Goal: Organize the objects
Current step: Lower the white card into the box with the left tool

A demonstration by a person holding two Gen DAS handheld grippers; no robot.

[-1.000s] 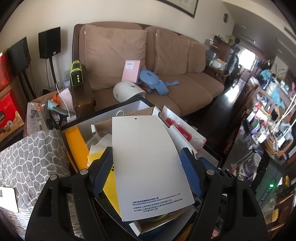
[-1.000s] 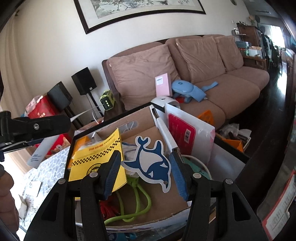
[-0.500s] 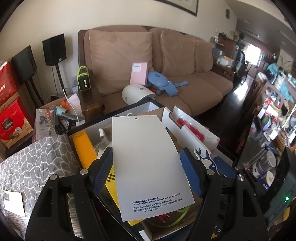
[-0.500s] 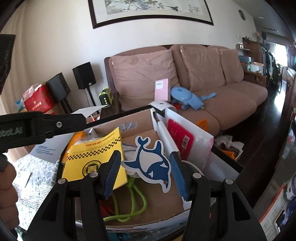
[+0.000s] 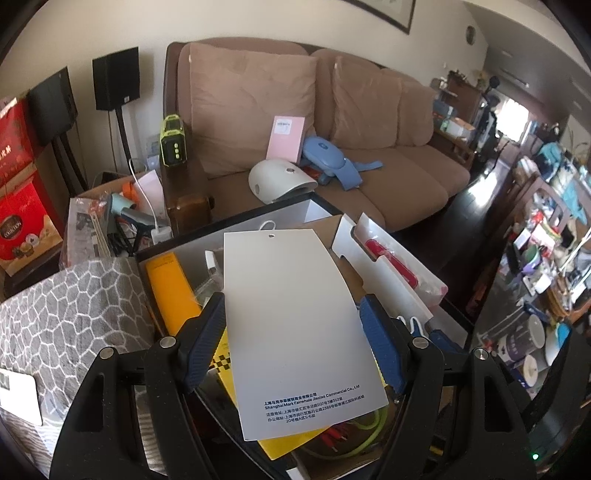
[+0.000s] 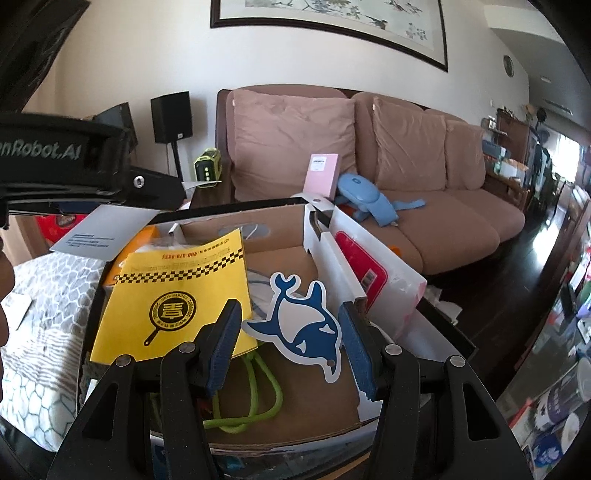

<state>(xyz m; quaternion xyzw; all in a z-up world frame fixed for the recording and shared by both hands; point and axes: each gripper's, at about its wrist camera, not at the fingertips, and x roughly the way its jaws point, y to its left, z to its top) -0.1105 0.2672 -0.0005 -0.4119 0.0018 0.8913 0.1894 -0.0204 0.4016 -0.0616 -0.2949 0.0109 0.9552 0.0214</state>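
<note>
Left gripper clamps the white card, right gripper the whale sticker, both now nearer together over the box, nothing sorted yet.

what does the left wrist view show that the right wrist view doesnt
Only the left wrist view shows the left gripper head-on, clamped on the edges of a white card, plus a white dome-shaped device on the sofa seat.

Only the right wrist view shows the right gripper shut on a blue whale cutout, the face of the yellow pamphlet with its pan logo, and the framed painting.

Both show the open box, the green cord, the pink booklet and the blue device on the sofa.
</note>
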